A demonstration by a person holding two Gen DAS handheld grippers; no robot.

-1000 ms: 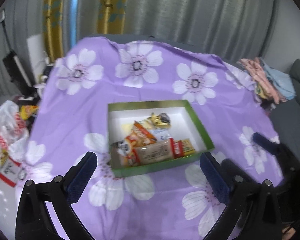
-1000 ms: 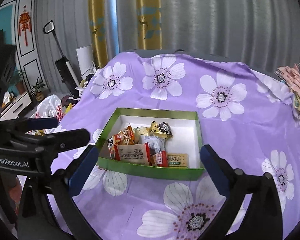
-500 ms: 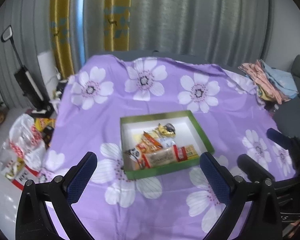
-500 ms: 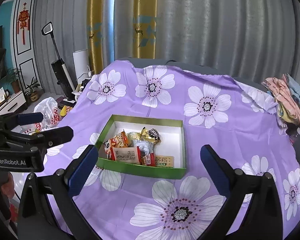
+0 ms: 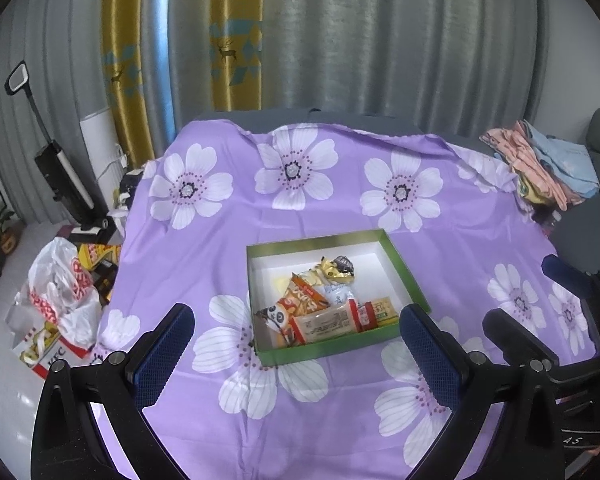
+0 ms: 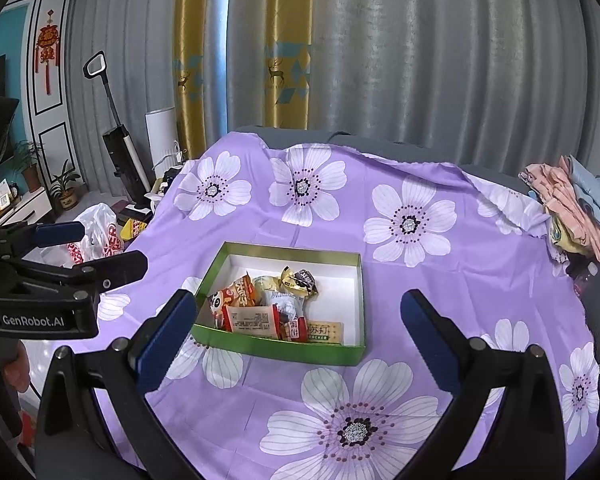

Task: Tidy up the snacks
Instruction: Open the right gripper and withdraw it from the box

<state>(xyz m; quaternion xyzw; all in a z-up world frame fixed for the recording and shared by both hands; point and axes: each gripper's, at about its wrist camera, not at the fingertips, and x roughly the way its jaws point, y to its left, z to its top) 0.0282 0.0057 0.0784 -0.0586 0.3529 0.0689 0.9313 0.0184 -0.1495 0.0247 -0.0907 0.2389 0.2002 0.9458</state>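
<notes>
Held both grippers, left (image 5: 296,336) and right (image 6: 300,326), fingers spread wide, empty. Box (image 5: 404,270) of snacks (image 5: 320,308) sat ahead between fingers, beyond tips, on surface (image 5: 204,264). Box's long axis crosswise. Neither gripper clearly nearer, I judged.

The counter (image 5: 204,264) is covered by a purple cloth (image 5: 340,420) printed with large white flowers; a grey edge shows past the cloth at the far side. Near the middle of the cloth sits a green box (image 5: 406,276) with a white inside, its near half holding a loose heap of snacks (image 5: 320,312). At the far right corner lies a pile of folded clothes (image 5: 540,164), pink and light blue. The rest of the cloth lies bare, with a few soft creases.
</notes>
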